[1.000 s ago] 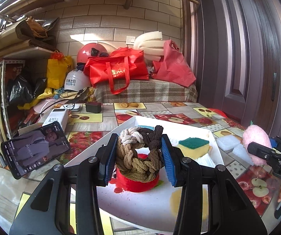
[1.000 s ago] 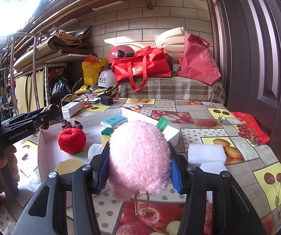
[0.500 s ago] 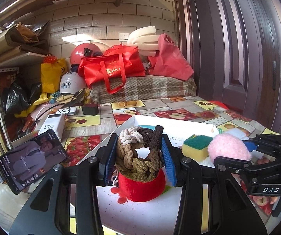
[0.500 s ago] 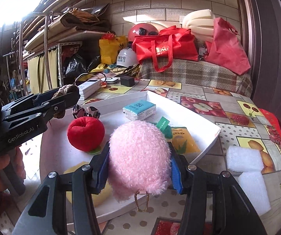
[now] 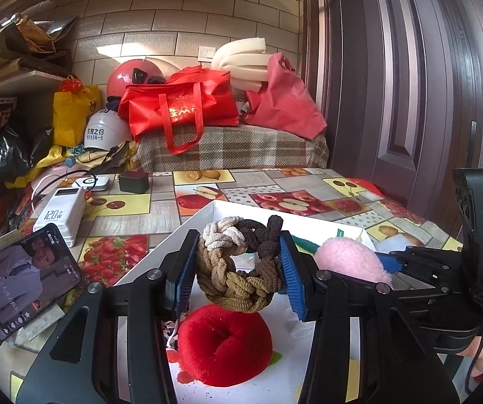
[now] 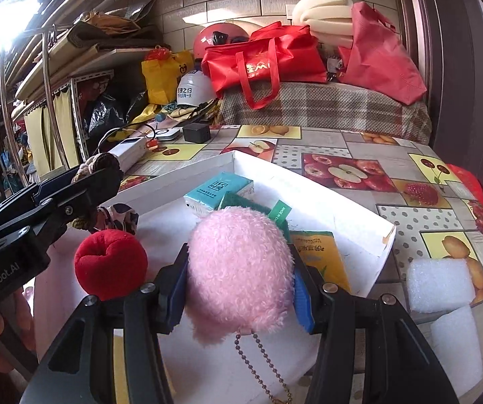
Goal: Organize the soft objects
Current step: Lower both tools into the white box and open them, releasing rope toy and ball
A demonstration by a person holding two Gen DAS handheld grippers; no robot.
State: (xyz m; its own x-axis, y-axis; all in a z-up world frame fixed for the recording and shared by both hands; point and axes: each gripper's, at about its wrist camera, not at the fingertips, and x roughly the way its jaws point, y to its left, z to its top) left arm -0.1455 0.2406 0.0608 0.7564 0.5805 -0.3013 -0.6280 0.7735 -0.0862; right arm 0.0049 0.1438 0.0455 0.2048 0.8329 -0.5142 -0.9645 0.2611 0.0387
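My left gripper (image 5: 238,269) is shut on a bundle of braided hair ties (image 5: 238,262), brown, tan and cream, held above the white tray (image 5: 194,222). A red plush apple (image 5: 224,340) lies in the tray just below it. My right gripper (image 6: 238,289) is shut on a pink fluffy pompom (image 6: 239,269) with a bead chain, held over the tray (image 6: 342,202). The pompom also shows in the left wrist view (image 5: 352,262). The red apple (image 6: 110,262) sits to its left.
In the tray lie a teal tissue pack (image 6: 219,190), a green-topped sponge (image 6: 241,202) and a yellow packet (image 6: 322,256). White foam blocks (image 6: 440,286) lie on the table at the right. A phone (image 5: 22,276) and power bank (image 5: 61,212) stand at the left.
The right gripper with the pompom has moved left, in over the tray and close beside the left gripper. The left gripper has moved a little forward over the apple.
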